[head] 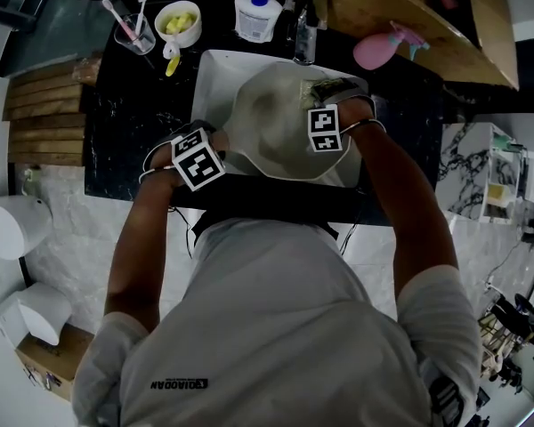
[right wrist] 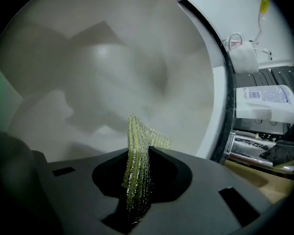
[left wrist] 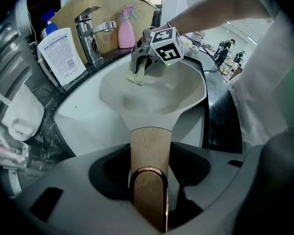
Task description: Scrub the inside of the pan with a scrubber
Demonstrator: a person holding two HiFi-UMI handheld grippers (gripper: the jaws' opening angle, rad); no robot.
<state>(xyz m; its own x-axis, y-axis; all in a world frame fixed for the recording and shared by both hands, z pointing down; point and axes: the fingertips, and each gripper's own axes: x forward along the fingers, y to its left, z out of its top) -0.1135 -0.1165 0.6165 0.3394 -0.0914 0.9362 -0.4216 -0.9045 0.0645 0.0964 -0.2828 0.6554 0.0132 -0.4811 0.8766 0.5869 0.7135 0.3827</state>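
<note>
Right gripper view: right hand-held gripper [right wrist: 137, 177] pinches mesh scrubber [right wrist: 141, 137]; left hand-held gripper [left wrist: 149, 180] clamps wooden pan handle [left wrist: 149, 148].

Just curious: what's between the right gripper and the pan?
A green scrubber, clamped in that gripper, pointing into the pan; the right gripper view shows it.

My left gripper [left wrist: 149, 195] is covering the near end of the handle [left wrist: 149, 148], whose tip is disappearing between the clamped jaws and past the picture's bottom edge. My right gripper [right wrist: 137, 204] is swallowing the lower part of the scrubber [right wrist: 137, 165], with only its top poking out ahead. The pan [right wrist: 112, 72] is running off the right gripper view's top and left edges. To that gripper's right, the print on the bottle [right wrist: 264, 102] is showing too small to read.
</note>
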